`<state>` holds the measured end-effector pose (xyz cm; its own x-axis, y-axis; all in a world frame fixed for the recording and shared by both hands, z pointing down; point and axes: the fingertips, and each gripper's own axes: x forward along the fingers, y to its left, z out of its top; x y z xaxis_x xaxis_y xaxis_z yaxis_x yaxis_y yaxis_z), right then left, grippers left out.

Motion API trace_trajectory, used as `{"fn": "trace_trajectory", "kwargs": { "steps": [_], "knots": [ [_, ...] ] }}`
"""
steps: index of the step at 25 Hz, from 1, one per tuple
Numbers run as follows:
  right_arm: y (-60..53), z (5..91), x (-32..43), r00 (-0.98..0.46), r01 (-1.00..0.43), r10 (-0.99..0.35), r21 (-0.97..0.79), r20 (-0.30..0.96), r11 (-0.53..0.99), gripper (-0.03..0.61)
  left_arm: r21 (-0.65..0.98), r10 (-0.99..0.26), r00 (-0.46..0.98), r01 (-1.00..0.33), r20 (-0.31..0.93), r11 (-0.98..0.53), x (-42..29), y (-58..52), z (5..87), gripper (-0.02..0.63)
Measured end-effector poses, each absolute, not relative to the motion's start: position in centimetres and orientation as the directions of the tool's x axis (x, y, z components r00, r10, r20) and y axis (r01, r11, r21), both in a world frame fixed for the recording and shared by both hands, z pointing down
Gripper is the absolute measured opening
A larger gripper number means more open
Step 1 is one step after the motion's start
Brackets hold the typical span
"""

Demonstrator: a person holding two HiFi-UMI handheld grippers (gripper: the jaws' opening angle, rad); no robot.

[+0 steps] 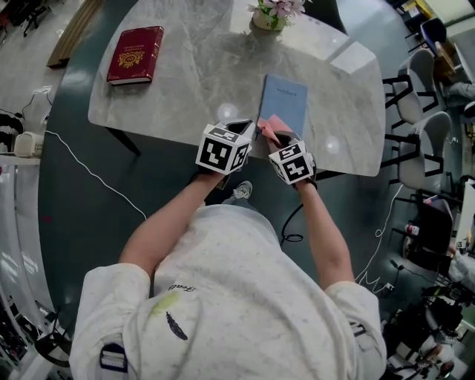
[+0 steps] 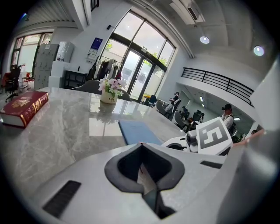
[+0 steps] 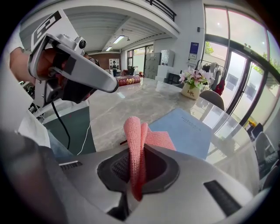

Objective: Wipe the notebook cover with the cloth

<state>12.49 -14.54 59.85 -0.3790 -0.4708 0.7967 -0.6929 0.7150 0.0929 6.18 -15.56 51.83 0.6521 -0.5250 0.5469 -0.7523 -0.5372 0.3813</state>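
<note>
**Cloth gripped at the notebook's near edge; wiping looks barely begun**

Head view: the right claw (image 1: 272,136) holds the pink cloth (image 1: 273,122) over the near corner of the blue notebook (image 1: 284,98), whose long axis runs straight ahead, title end far.
Left gripper view: the left claw (image 2: 141,145) is closed and empty, the notebook ahead-right.
Right gripper view: the jaws pinch the cloth's fold.

A pale grey, marble-patterned table (image 1: 200,74) with rounded corners carries three things, all well apart from each other. A thick red book (image 1: 135,54) with a gold emblem on its cover lies flat near the far left corner, and a small pot of pink and white flowers (image 1: 269,16) stands at the far edge. A blue notebook (image 1: 284,104) lies flat, cover up, close to the near edge, right of the middle.
</note>
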Motion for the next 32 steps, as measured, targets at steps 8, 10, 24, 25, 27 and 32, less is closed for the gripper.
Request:
{"fn": "trace_trajectory", "kwargs": {
  "steps": [8, 10, 24, 25, 27, 32],
  "knots": [
    [-13.8, 59.7, 12.7, -0.385, -0.683, -0.464, 0.092, 0.798, 0.725, 0.015, 0.379, -0.53, 0.649, -0.755, 0.545, -0.535, 6.1, -15.9, 51.6, 0.006],
    [-13.9, 59.5, 12.9, -0.392, -0.69, -0.467, 0.083, 0.792, 0.719, 0.015, 0.376, -0.533, 0.646, -0.758, 0.547, -0.533, 6.1, -16.0, 51.6, 0.006],
    [-24.5, 51.1, 15.3, -0.41, -0.7, -0.615, 0.199, 0.673, 0.685, 0.015, 0.371, -0.576, 0.605, -0.795, 0.55, -0.48, 5.9, -17.5, 51.0, 0.006],
    [-25.5, 51.0, 15.3, -0.41, -0.697, -0.618, 0.207, 0.671, 0.687, 0.015, 0.371, -0.582, 0.602, -0.797, 0.547, -0.477, 5.8, -17.6, 50.8, 0.006],
    [-27.1, 51.1, 15.1, -0.413, -0.681, -0.613, 0.218, 0.674, 0.699, 0.015, 0.359, -0.596, 0.588, -0.807, 0.547, -0.468, 5.6, -18.0, 50.7, 0.006],
    [-30.7, 52.2, 14.0, -0.427, -0.647, -0.587, 0.222, 0.688, 0.73, 0.015, 0.356, -0.613, 0.556, -0.831, 0.561, -0.428, 4.8, -18.5, 51.3, 0.006]
  ]
}}
